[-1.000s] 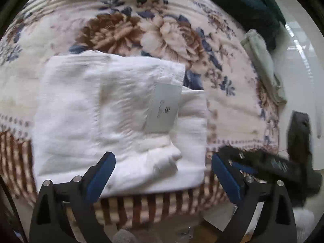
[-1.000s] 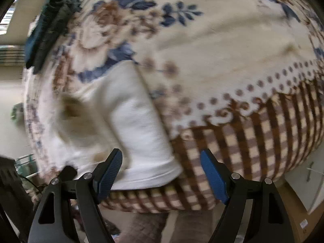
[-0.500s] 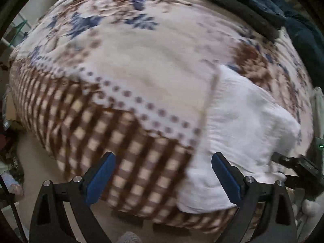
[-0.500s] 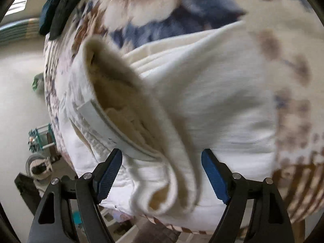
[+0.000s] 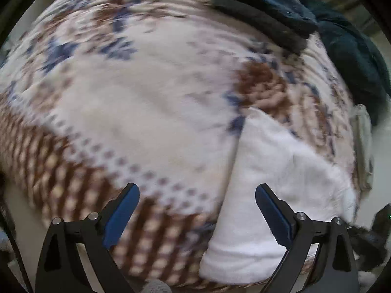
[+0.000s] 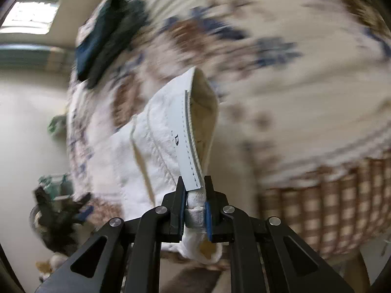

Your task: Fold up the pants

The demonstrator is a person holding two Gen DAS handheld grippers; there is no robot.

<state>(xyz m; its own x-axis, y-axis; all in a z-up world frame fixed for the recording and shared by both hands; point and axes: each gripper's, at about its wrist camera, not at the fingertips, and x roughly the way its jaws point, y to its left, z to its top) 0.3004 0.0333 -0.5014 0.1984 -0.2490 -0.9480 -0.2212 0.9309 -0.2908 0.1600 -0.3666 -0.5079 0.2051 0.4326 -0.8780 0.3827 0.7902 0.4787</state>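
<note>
Home, looks like a bedroom or living room. Soft surface covered by a floral blanket [image 5: 151, 112] in cream, brown and blue with a checked border. Dark clothes [image 5: 281, 22] piled at its far edge, pale garment [image 5: 364, 134] alongside. Plain cream wall [image 6: 27, 127], bright window [image 6: 31, 17] up high, clutter on floor.

Each tool [image 5: 196, 216] [image 6: 195, 204] has black angular linkage arms, silver round screws and blue serrated pads [image 5: 121, 216] on the fingers.
</note>
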